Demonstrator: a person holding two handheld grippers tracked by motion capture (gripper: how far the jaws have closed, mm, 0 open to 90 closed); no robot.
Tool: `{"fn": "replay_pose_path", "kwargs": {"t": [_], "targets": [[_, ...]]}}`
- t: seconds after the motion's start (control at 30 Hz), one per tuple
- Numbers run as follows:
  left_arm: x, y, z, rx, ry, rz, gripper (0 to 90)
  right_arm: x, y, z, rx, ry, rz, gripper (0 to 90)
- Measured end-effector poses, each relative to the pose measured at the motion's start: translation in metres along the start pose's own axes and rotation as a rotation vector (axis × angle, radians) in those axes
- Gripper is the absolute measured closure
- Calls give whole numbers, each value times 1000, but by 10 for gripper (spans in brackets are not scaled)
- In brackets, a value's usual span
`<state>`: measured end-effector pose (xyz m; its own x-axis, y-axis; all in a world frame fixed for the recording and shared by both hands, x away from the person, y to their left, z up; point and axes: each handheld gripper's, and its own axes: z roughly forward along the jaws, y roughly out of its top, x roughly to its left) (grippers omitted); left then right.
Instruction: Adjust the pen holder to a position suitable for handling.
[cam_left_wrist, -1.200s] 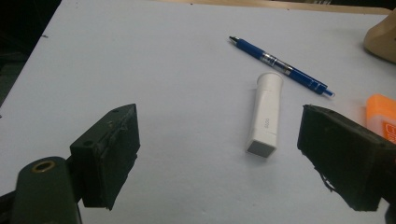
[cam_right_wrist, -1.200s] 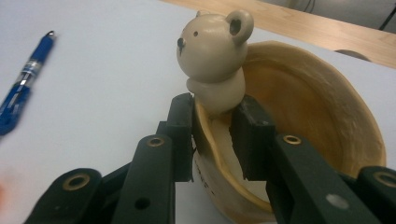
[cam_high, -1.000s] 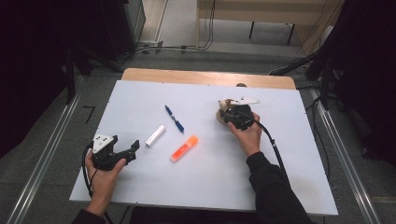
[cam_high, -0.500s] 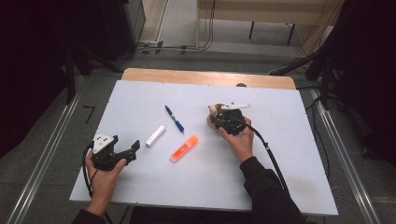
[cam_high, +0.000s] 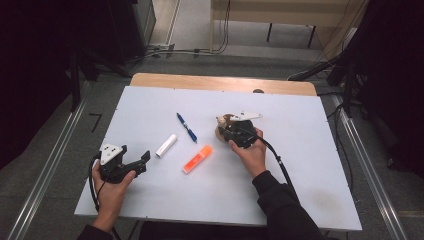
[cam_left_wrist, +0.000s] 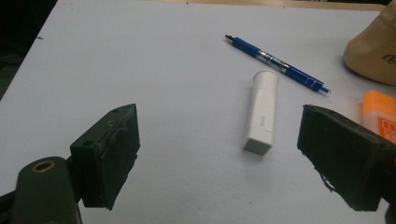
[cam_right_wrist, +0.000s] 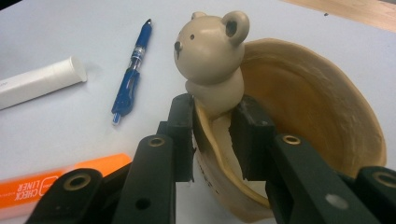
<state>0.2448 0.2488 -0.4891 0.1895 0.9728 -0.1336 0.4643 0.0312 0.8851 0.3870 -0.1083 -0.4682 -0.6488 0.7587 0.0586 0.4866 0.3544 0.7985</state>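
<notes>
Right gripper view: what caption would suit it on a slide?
Right gripper clamps the rim of a tan bear bowl, with a blue pen and orange highlighter beside it.

White table (cam_high: 310, 165), blue pen (cam_high: 186, 127), white tube (cam_high: 166, 145), orange highlighter (cam_high: 196, 159), bear bowl (cam_right_wrist: 299, 116)

Both claws are black, blocky-jawed, brass-ringed at the screws; right claw (cam_high: 231, 131) trails a black cable; dark sleeve (cam_high: 280, 210).

Right gripper (cam_right_wrist: 212, 135) clamps bear bowl (cam_right_wrist: 299, 107) rim (jaws astride).
</notes>
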Motion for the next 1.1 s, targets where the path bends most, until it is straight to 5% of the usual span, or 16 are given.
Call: {"fn": "replay_pose_path", "kwargs": {"t": [0.43, 0.87, 1.1], "targets": [[-2, -1, 1, 6, 4, 18, 137, 0, 1, -3, -23, 4, -27, 621], [-4, -1, 6, 16, 9, 32, 140, -1, 1, -17, -67, 7, -30, 348], [-7, -1, 12, 44, -13, 54, 152, -3, -2, -30, -83, -6, -23, 297]]}}
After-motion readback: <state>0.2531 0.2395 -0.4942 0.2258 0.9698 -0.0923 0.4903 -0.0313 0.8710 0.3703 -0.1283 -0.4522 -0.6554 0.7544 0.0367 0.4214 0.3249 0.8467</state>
